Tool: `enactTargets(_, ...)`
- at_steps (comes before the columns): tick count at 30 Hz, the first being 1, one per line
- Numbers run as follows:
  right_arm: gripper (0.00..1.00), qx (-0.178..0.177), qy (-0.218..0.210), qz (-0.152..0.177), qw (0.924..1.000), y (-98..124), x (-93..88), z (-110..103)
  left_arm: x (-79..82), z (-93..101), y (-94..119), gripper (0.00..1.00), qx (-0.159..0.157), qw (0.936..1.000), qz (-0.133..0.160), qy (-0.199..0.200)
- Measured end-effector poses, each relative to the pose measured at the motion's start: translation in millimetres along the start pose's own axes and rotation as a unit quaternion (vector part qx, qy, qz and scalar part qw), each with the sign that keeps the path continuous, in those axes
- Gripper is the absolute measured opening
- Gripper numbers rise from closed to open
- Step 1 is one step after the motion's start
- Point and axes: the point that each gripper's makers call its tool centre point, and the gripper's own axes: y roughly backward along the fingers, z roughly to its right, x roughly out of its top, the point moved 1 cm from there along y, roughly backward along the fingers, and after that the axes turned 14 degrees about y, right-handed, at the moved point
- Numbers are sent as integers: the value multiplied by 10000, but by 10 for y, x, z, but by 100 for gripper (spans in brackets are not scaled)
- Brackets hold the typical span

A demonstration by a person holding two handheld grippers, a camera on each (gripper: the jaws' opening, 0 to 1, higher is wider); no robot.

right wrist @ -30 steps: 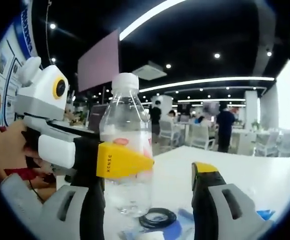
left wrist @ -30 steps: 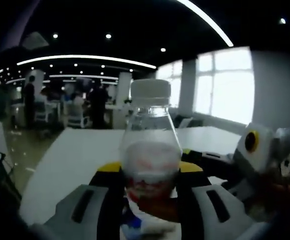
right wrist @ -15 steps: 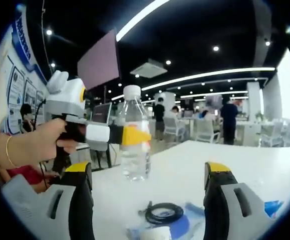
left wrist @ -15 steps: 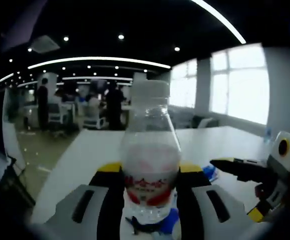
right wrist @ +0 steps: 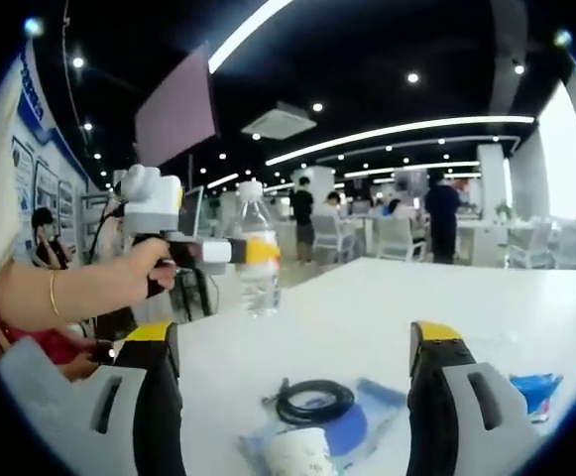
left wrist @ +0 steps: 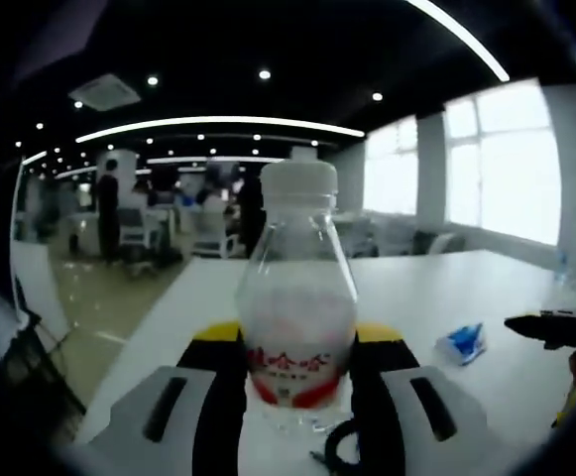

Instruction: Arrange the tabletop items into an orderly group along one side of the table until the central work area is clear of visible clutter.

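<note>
Your left gripper (left wrist: 292, 382) has its yellow-tipped jaws clamped on the clear plastic water bottle with the white cap and red label (left wrist: 295, 297), which stands upright near the edge of the white table (left wrist: 436, 297); from the right gripper view you can see a hand (right wrist: 134, 270) holding that tool at the bottle there. Your right gripper (right wrist: 292, 347) hangs with jaws spread wide and nothing between them, above a coiled black cable (right wrist: 314, 401) lying on a blue disc (right wrist: 352, 426). A small blue-and-white packet (left wrist: 462, 342) lies well off to the side.
</note>
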Motion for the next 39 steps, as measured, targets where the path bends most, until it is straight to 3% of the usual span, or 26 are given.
enactTargets(7,95,-71,60,-173,9998,1,-152,67,-236,-298,-320,37,118,9998,-37,161)
enactTargets(9,95,-110,-9,-305,9995,-8,-245,99,-301,-369,-430,37,185,9998,-37,-18)
enactTargets(22,95,-124,-128,-777,9968,-13,-601,146,-626,-661,-890,37,268,9996,-54,28)
enactTargets(32,95,-210,-233,-959,9949,1,-732,210,-830,-820,-1024,37,472,9988,76,130)
enactTargets(39,94,-218,-259,-1022,9942,7,-770,220,-856,-840,-1081,37,596,9979,249,42)
